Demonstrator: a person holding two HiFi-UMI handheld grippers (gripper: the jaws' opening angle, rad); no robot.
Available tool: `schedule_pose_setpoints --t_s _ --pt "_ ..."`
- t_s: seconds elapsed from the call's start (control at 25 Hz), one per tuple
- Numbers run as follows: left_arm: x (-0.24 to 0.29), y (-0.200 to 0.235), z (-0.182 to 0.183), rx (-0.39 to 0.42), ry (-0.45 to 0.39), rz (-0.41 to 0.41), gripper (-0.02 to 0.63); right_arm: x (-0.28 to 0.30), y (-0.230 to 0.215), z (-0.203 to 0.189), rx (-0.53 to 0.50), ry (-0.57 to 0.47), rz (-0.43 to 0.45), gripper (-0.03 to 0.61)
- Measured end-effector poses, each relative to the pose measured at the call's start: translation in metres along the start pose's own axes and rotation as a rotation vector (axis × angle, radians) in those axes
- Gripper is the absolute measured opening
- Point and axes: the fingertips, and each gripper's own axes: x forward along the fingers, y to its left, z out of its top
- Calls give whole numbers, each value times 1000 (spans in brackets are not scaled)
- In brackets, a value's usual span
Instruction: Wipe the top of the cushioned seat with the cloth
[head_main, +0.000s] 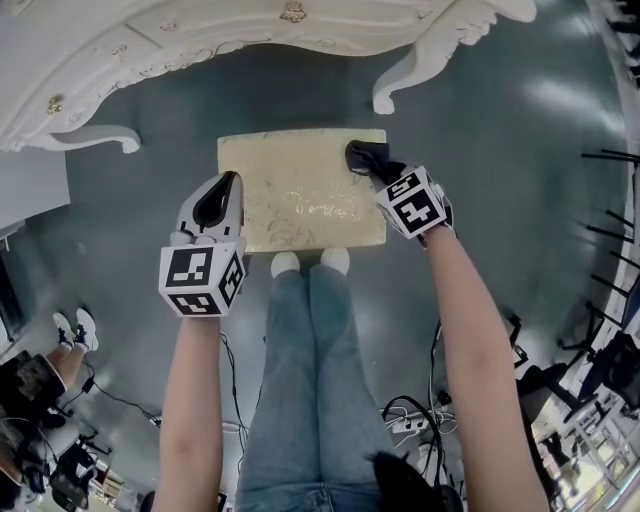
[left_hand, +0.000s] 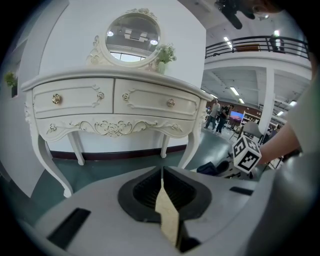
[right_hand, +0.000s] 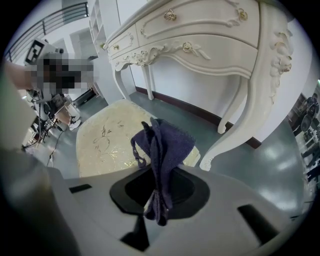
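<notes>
Currently R tongs (head_main: 368, 160) pinch cloth (right_hand: 165, 142) at seat's (head_main: 290, 195) far-right corner; L tongs (head_main: 228, 186) closed, empty. Risk: bunched cloth slips out w/ drag.

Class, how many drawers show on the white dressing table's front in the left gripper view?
2: a left drawer and a right drawer, side by side under the tabletop. Others round the sides may be hidden.

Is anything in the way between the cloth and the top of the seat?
No, nothing visible is in the way. The right gripper holds the cloth over the far right corner of the seat, and its top is bare.
</notes>
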Motion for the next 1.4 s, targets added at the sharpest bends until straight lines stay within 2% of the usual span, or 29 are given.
schedule_pose_setpoints --t_s 0.8,1.04,1.4 --pt "8 -20 -11 -7 20 -39 14 -11 37 -36 8 -15 14 46" --pt "7 -23 -15 -25 26 -43 14 -15 47 -44 64 -26 19 46" --pt "7 -21 -18 -40 26 -39 14 -22 64 -63 73 -30 22 46"
